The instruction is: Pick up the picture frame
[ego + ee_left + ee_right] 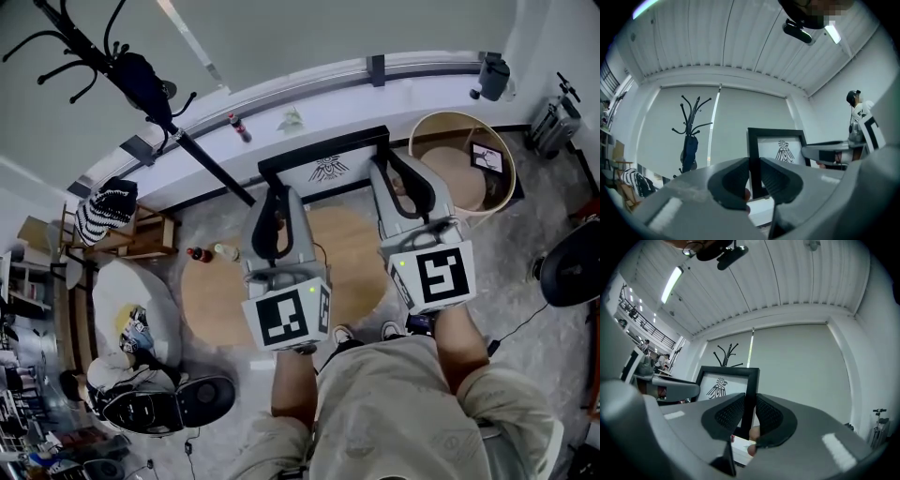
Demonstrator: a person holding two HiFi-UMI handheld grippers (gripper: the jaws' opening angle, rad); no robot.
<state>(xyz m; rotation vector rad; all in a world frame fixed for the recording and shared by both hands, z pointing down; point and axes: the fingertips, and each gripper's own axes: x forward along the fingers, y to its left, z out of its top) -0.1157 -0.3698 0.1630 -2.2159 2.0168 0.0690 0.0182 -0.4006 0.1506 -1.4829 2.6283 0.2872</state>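
Coat rack (141, 80) at far left. My left gripper (272, 192) is clamped on the left side bar of the picture frame (328, 171), both pads pressed flat against the black moulding. The frame stands upright in the air between my two grippers, above the round tan surface (352, 272), bird print toward me. My right gripper (392, 173) grips the right side bar likewise.

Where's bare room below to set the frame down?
The round table is bare in its middle and right side, under the frame. Bottles crowd its left edge, and the basket on the right is occupied.
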